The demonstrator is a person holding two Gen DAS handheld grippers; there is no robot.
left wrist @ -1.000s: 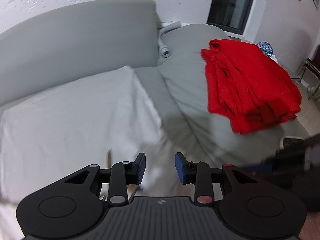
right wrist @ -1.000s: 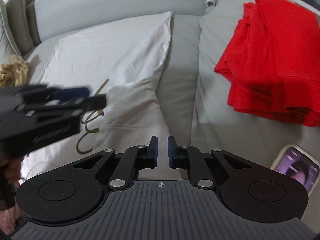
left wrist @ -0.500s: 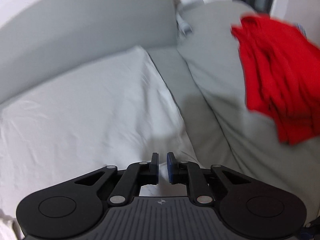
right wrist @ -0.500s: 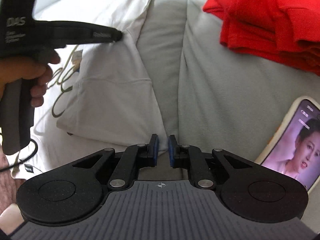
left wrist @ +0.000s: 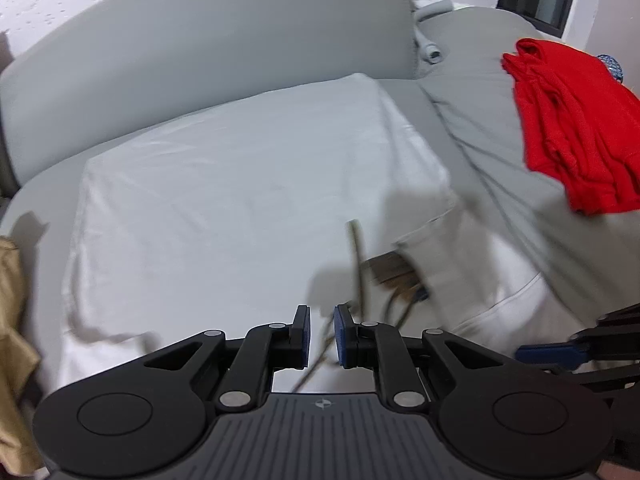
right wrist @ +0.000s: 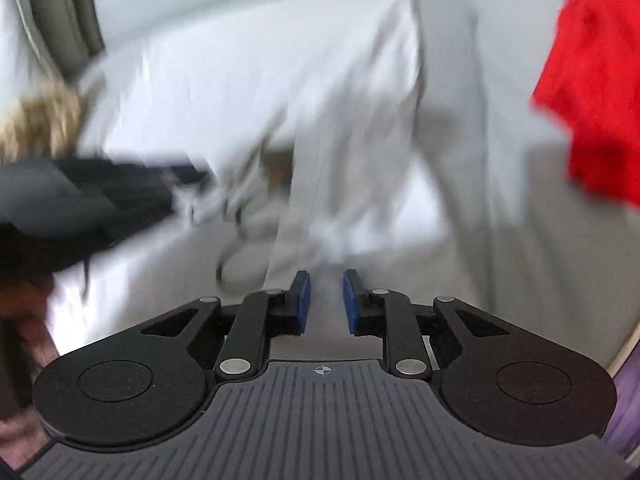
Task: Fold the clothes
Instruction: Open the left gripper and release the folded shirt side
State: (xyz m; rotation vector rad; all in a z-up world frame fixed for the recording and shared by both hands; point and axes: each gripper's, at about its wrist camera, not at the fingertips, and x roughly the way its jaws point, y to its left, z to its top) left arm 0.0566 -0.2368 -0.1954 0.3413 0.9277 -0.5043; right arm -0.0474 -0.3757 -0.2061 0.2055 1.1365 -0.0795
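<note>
A white garment (left wrist: 224, 208) with olive script print lies spread on the grey bed (left wrist: 500, 152); its right side is turned up in a fold (right wrist: 360, 128). My left gripper (left wrist: 322, 336) hangs low over the near part. Its jaws stand almost together, and printed cloth runs up into the narrow gap. In the blurred right wrist view the left gripper (right wrist: 120, 192) reaches in from the left, with cloth bunched at its tip. The jaws of my right gripper (right wrist: 323, 300) are opening, with only grey bedding showing between them. Its blue pad (left wrist: 560, 350) shows at the right edge.
A folded red garment (left wrist: 572, 128) lies on the bed to the right, seen also from the right wrist (right wrist: 592, 80). A tan cloth (left wrist: 12, 320) sits at the left edge. A grey padded headboard (left wrist: 200, 40) runs along the back. A hand (right wrist: 24, 312) holds the left tool.
The left gripper's jaws have closed, and it has swung back left over the white garment. The right gripper's jaws have parted and it has left the garment's corner. The phone has almost left view.
</note>
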